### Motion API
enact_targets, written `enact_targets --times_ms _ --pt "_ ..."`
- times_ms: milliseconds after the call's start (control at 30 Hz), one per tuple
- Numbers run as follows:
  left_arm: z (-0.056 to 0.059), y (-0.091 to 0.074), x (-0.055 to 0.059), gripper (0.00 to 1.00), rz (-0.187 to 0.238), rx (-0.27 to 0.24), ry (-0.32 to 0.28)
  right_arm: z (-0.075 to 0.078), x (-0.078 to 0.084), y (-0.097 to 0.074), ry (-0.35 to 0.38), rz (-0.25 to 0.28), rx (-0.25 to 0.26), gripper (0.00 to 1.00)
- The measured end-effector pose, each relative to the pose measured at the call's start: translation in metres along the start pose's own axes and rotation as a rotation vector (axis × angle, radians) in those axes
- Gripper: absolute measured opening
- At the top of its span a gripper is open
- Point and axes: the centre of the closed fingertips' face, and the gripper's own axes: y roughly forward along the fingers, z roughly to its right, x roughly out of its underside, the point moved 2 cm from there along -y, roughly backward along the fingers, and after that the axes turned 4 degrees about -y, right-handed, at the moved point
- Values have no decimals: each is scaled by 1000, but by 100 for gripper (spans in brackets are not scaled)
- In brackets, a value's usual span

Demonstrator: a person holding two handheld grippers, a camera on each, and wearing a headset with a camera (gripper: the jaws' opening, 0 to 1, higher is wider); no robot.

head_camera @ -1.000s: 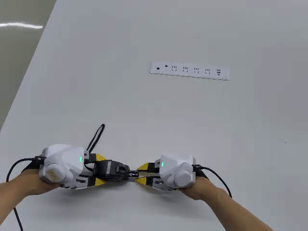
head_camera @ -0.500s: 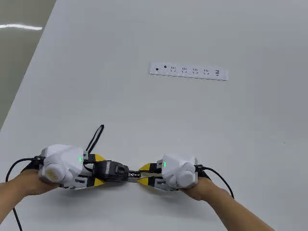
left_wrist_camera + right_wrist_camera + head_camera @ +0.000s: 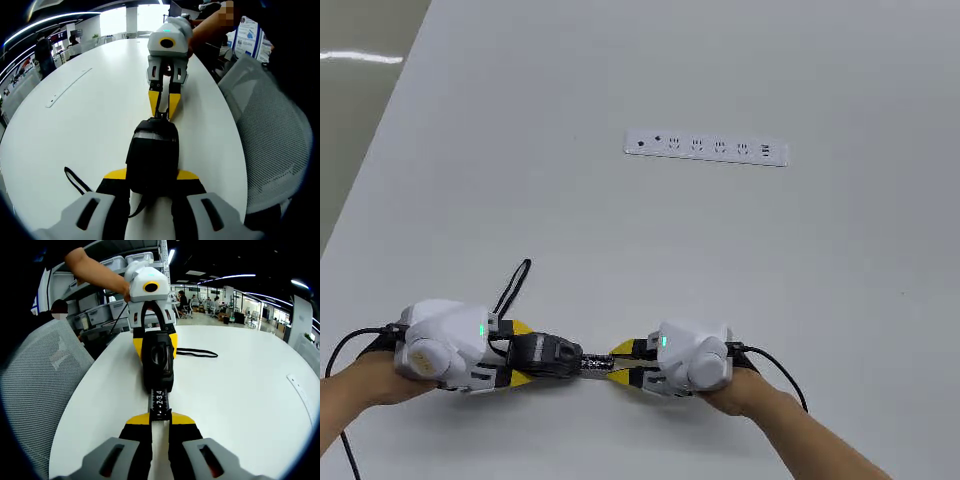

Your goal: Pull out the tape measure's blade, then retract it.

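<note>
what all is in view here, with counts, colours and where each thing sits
table: 1, white, under everything
power strip: 1, white, lying flat on the far part of the table
tape measure: 1, black case, near edge of the table, between the left tool's jaws
blade: 1, dark with white numbers, a short length out of the case, its end in the right tool
strap: 1, black loop, on the table behind the case
chair: 1, grey mesh, beside the table
cables: 2, black, one trailing from each tool
left tool: 1, white with yellow tips, shut on the case
right tool: 1, same colours, shut on the blade
hands: 2, one behind each tool
</note>
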Motion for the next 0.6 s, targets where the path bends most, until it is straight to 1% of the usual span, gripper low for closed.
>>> enact_targets --times_ms 600 --pt "-1 0 1 27 -6 4 0 1 4 -8 2 -5 0 8"
